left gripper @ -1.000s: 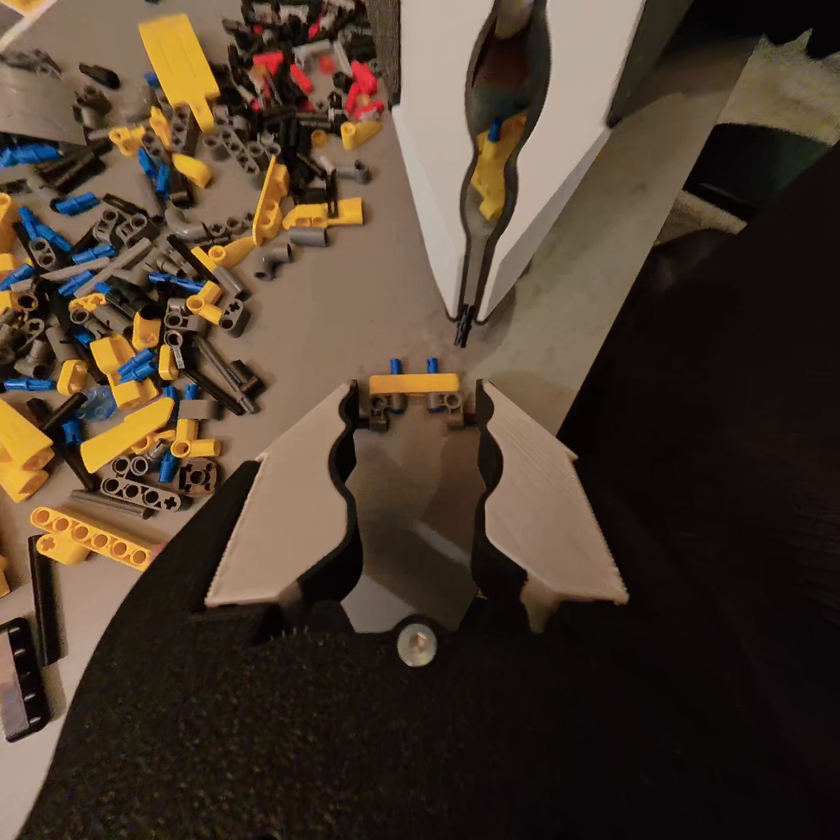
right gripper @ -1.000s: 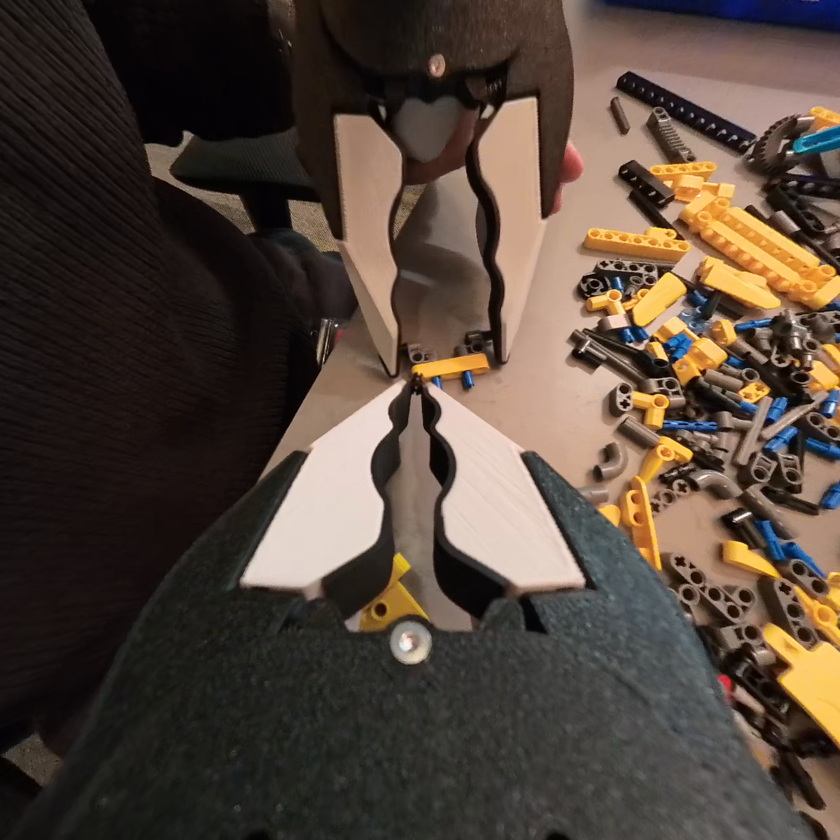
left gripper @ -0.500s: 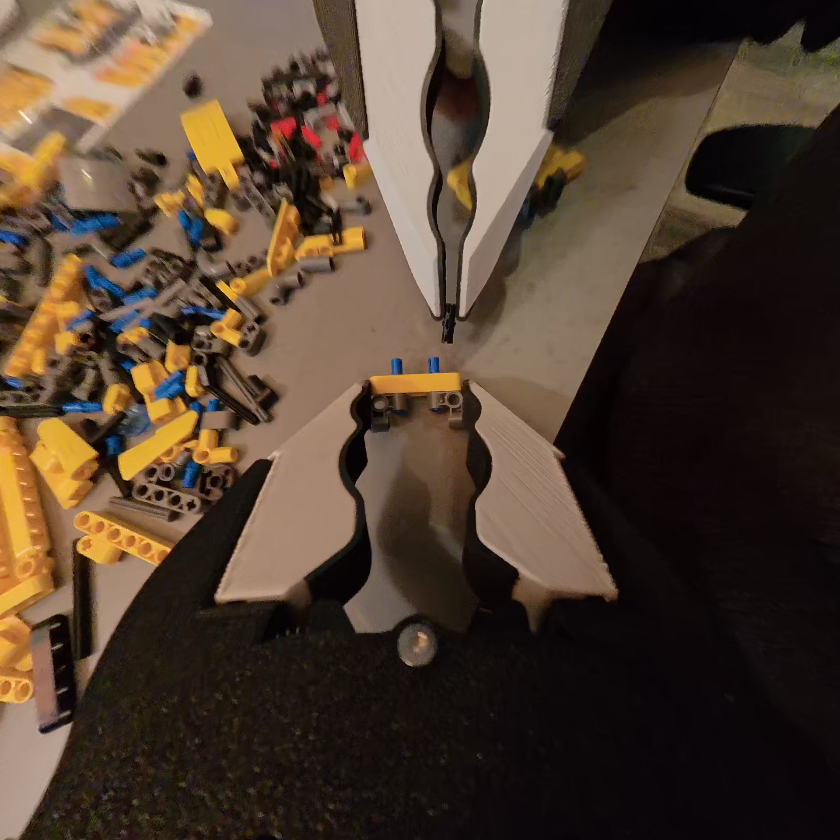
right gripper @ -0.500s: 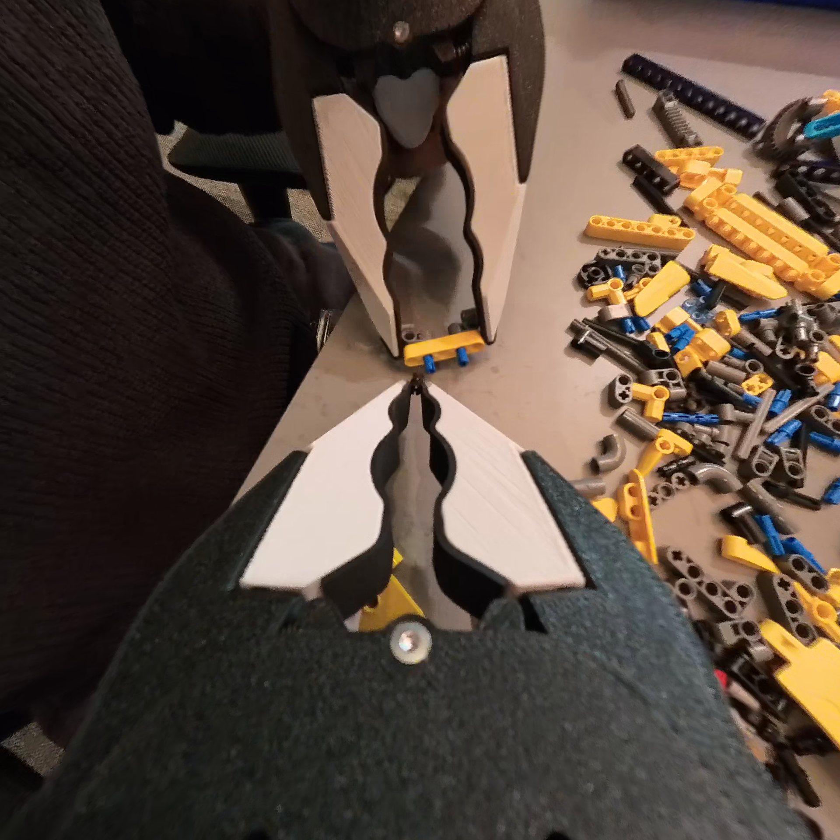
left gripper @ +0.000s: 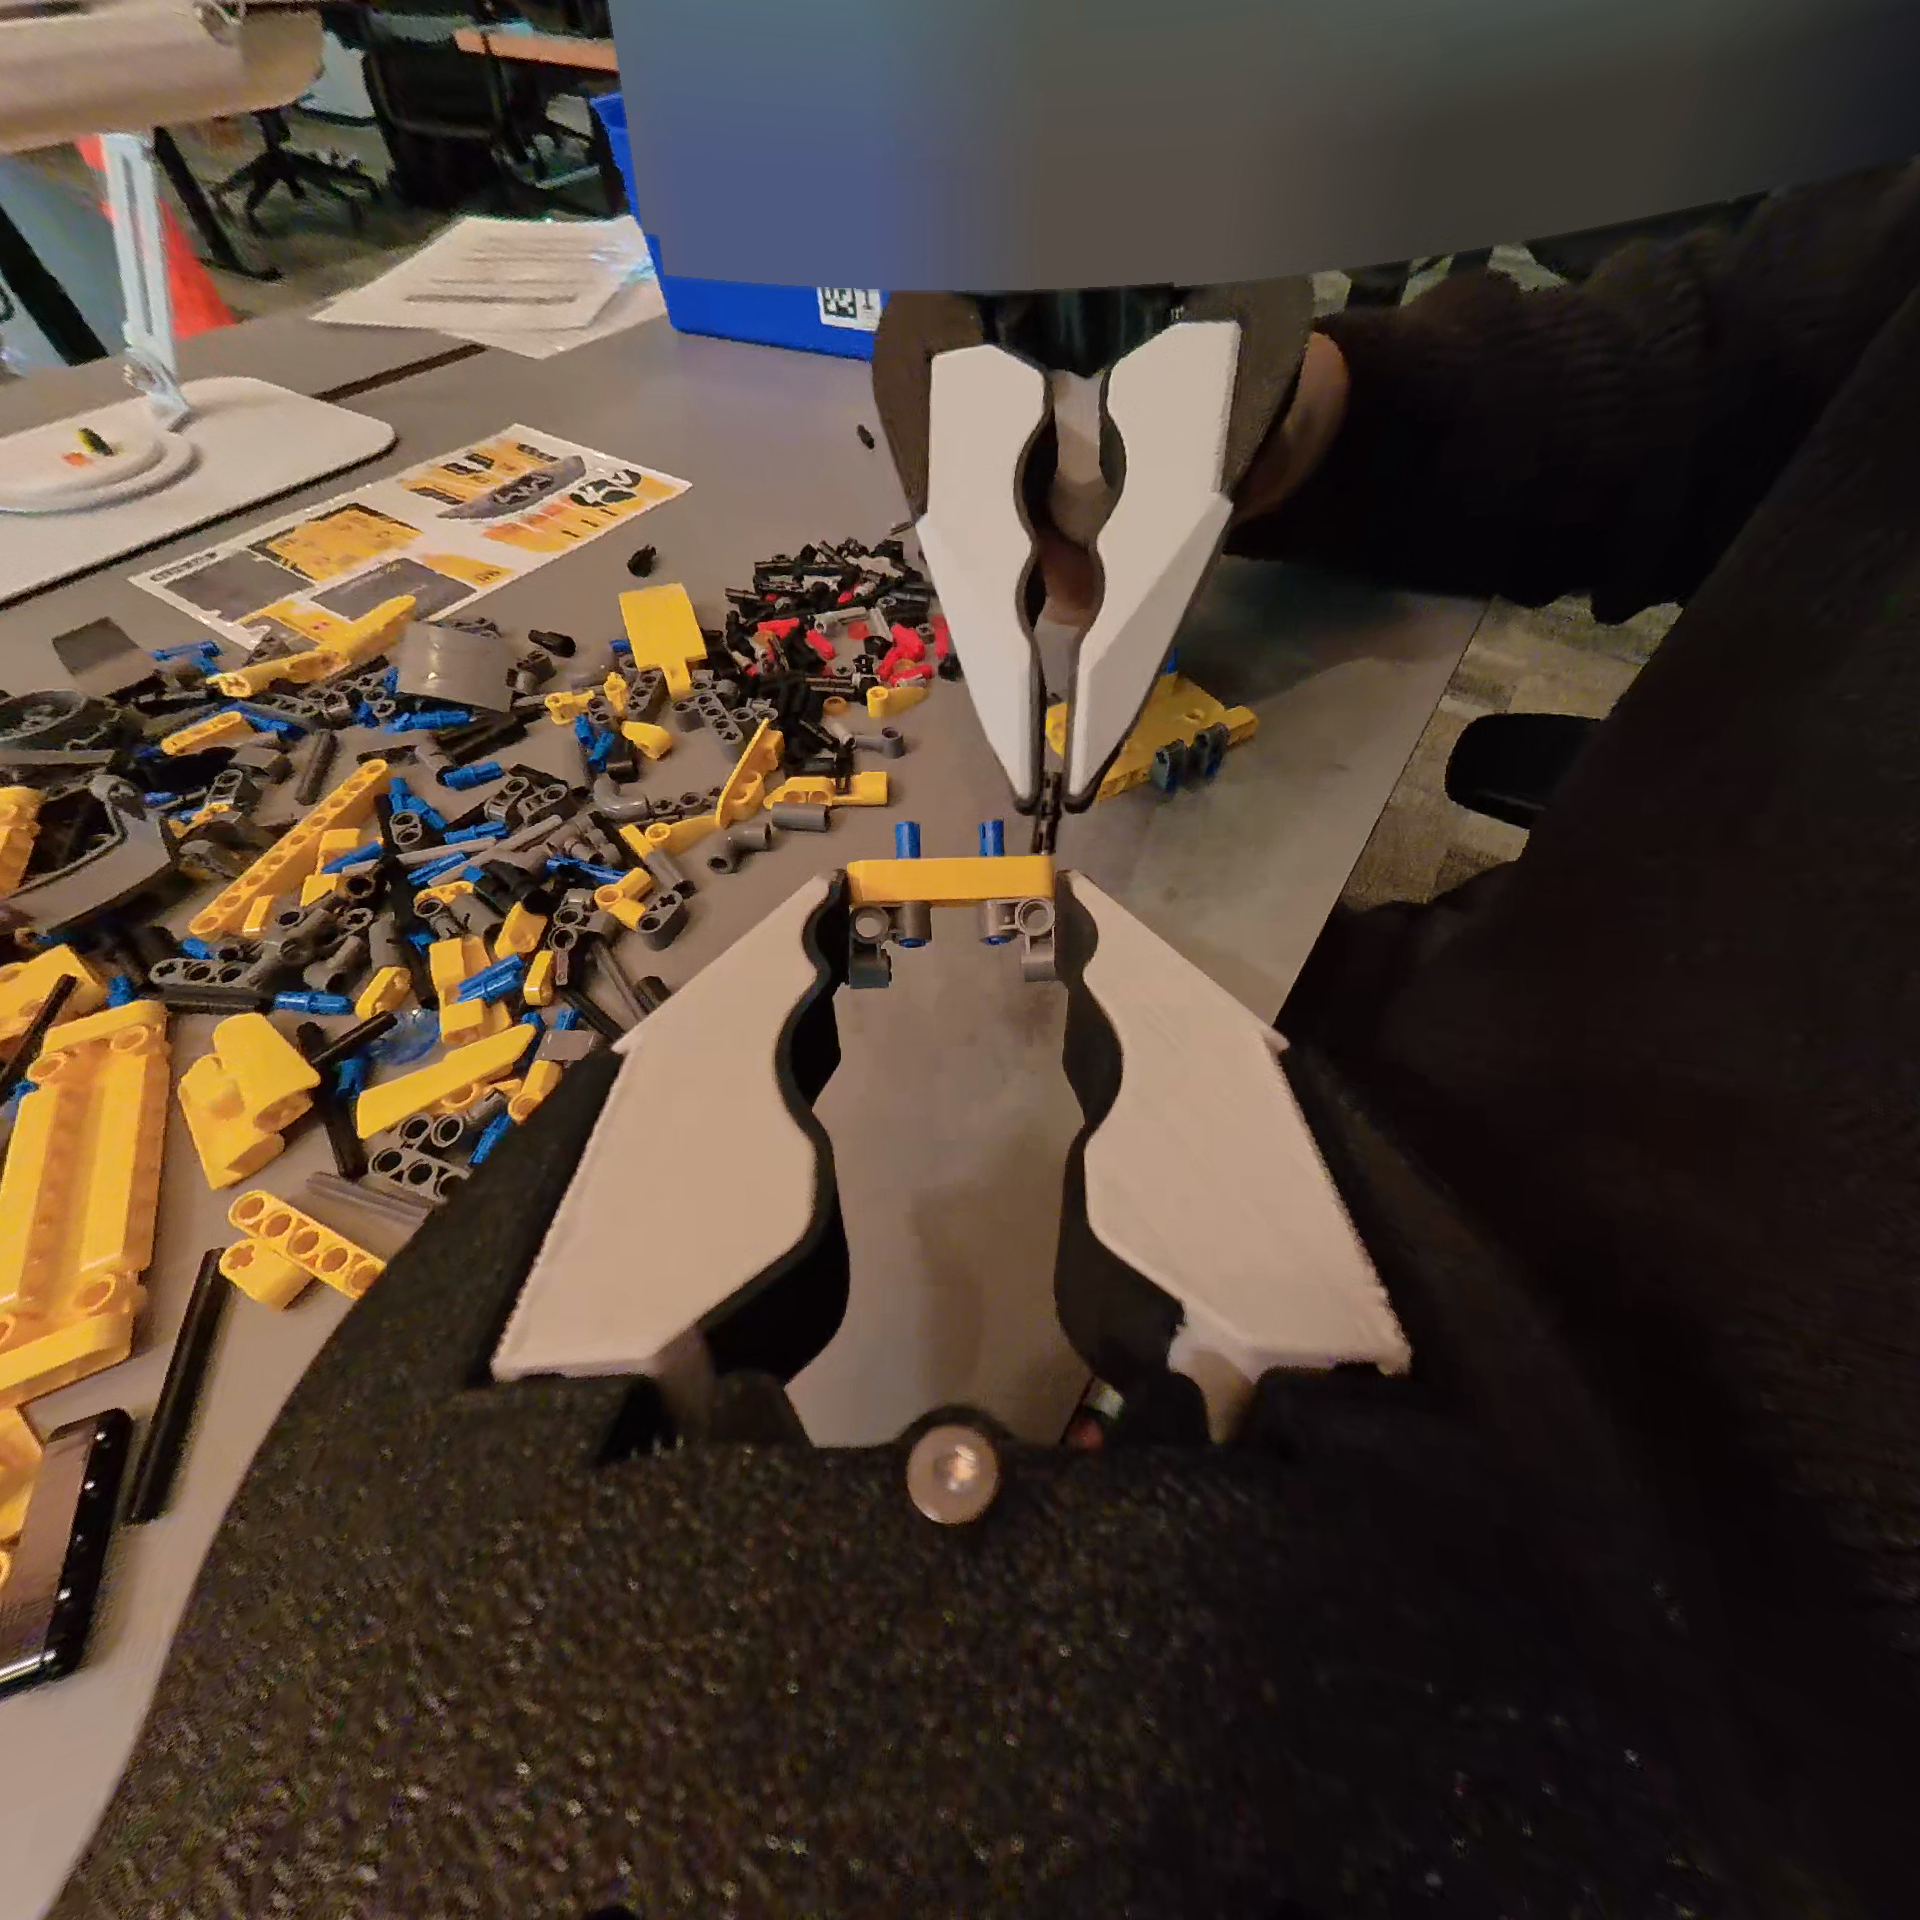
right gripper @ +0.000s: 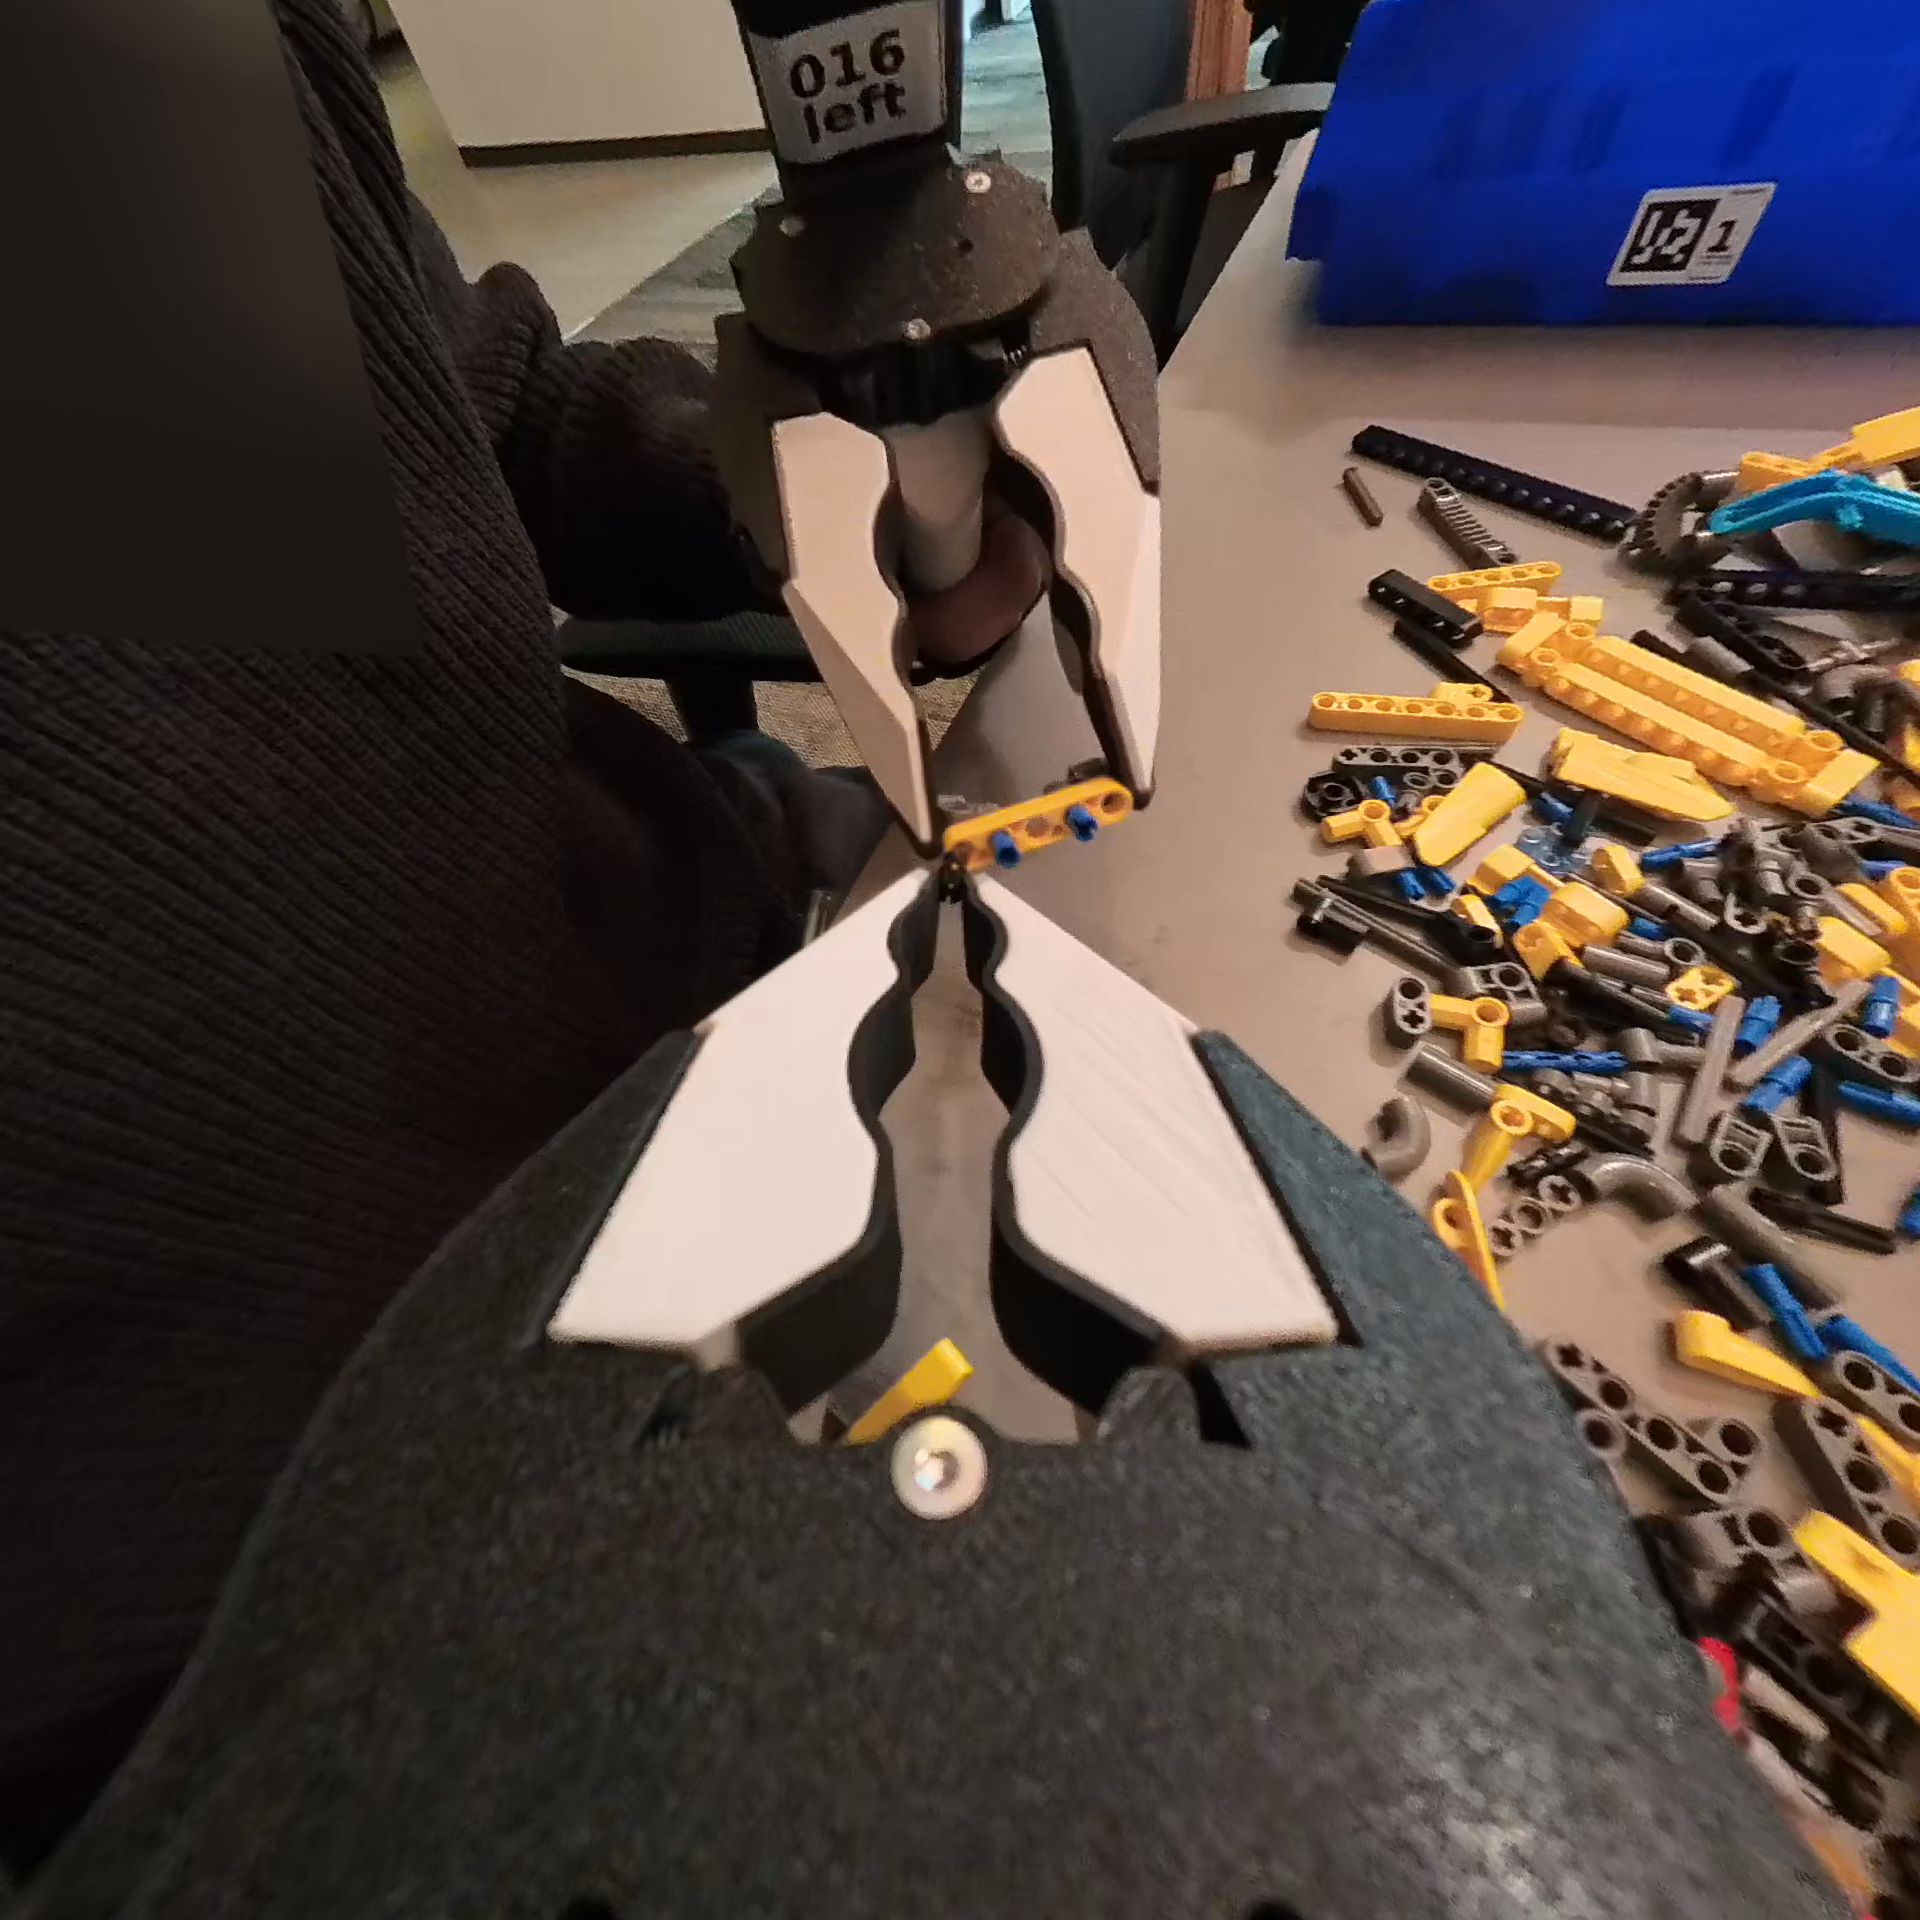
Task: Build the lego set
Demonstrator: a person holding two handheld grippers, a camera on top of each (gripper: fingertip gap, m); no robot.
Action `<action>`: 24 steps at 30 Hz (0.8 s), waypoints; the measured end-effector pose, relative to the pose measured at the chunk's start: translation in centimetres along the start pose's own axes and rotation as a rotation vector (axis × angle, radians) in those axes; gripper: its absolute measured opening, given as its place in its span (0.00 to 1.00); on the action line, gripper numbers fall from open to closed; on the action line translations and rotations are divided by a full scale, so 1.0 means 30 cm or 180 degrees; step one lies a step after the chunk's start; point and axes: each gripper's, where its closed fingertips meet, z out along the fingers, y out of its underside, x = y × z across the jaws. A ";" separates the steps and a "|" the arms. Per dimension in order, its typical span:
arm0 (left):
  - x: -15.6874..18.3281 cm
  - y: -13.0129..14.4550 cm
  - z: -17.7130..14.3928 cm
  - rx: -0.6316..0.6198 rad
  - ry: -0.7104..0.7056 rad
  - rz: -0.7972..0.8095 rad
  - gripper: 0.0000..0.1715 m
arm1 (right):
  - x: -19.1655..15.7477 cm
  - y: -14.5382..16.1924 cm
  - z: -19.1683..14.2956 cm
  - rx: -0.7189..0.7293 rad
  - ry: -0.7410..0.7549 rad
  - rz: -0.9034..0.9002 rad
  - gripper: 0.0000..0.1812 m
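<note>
A grey table (left gripper: pixel 1195 935) is seen strewn along one side with a heap of loose building pieces (left gripper: pixel 436 894), a printed sheet (left gripper: pixel 416 530) lying beyond. Above its near edge, a short yellow beam (left gripper: pixel 951 879) with blue pins and grey connectors is gripped end to end by the left gripper (left gripper: pixel 948 896). A small black pin (left gripper: pixel 1044 805) is pinched at the very tips of the clenched right gripper (right gripper: pixel 948 883), its end touching or just short of the beam's end hole. The pin is held by little, so it could be twisted out by a misaligned push and dropped off the table edge; the beam could likewise be pivoted.
</note>
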 end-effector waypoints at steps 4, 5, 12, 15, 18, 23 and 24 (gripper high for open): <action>0.013 0.011 0.007 -0.0061 0.0038 0.0057 0.22 | 0.000 0.011 0.009 -0.0045 -0.0009 0.0022 0.02; 0.016 0.015 0.008 -0.0074 0.0046 0.0067 0.22 | -0.003 0.016 0.010 -0.0066 -0.0031 0.0039 0.02; 0.020 0.045 0.018 -0.0141 0.0041 -0.0015 0.22 | -0.012 0.049 0.027 -0.0171 -0.0168 0.0184 0.02; 0.028 0.053 0.020 -0.0145 0.0030 -0.0069 0.20 | -0.020 0.067 0.032 -0.0248 -0.0245 0.0243 0.02; 0.035 -0.005 -0.004 0.0258 0.0007 -0.0163 0.00 | -0.079 0.107 0.079 -0.0502 -0.0453 0.0205 0.02; -0.003 0.054 0.028 -0.0149 -0.0324 -0.0138 0.00 | -0.011 0.163 0.081 -0.0949 0.0089 0.0014 0.02; -0.007 0.041 0.027 -0.0096 -0.0278 -0.0227 0.00 | 0.001 0.160 0.072 -0.0934 0.0123 0.0035 0.02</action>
